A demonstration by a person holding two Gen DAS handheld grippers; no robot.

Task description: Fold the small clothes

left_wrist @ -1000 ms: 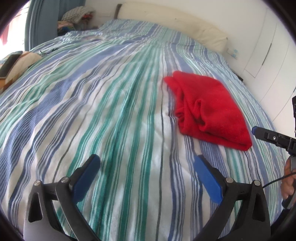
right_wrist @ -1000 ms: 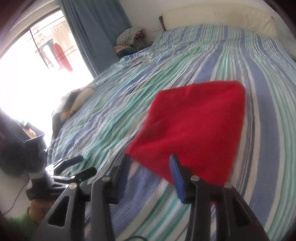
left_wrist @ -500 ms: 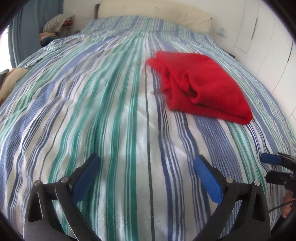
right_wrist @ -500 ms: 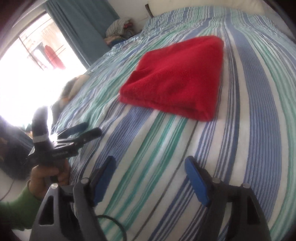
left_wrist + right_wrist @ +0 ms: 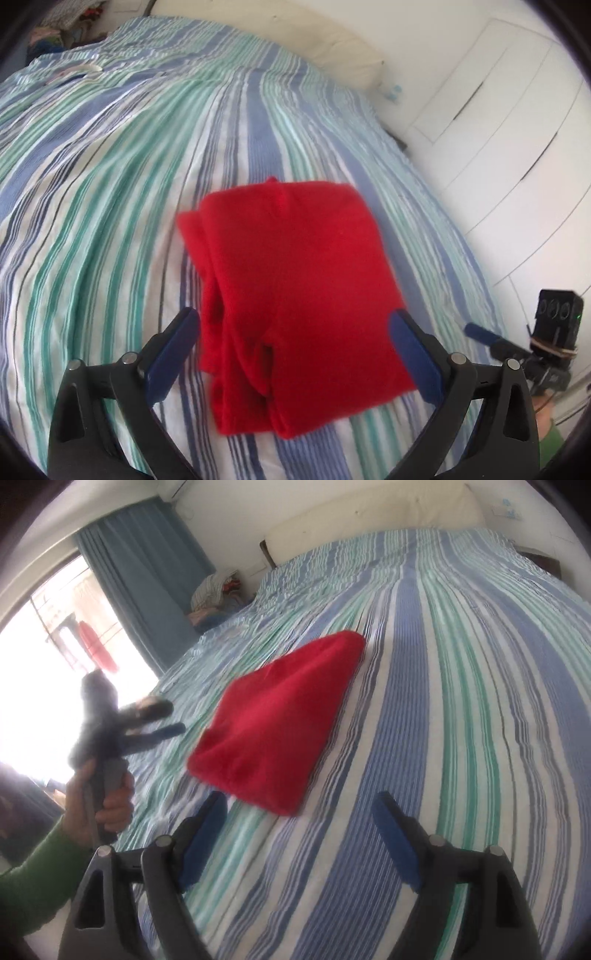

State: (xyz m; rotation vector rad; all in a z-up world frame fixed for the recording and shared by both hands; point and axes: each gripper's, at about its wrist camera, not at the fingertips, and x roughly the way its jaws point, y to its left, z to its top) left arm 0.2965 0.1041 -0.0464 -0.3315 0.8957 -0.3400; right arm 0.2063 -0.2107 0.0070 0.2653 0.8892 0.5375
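Black claw arms, blue pads, green sleeve.

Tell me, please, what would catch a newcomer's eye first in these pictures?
The folded red garment stands out at once, lying flat on the blue, green and white striped bedspread near the middle of the bed. The open left gripper hangs just above its near edge, its blue fingers wide on either side. The right gripper, also open, is off to the garment's side, touching nothing.
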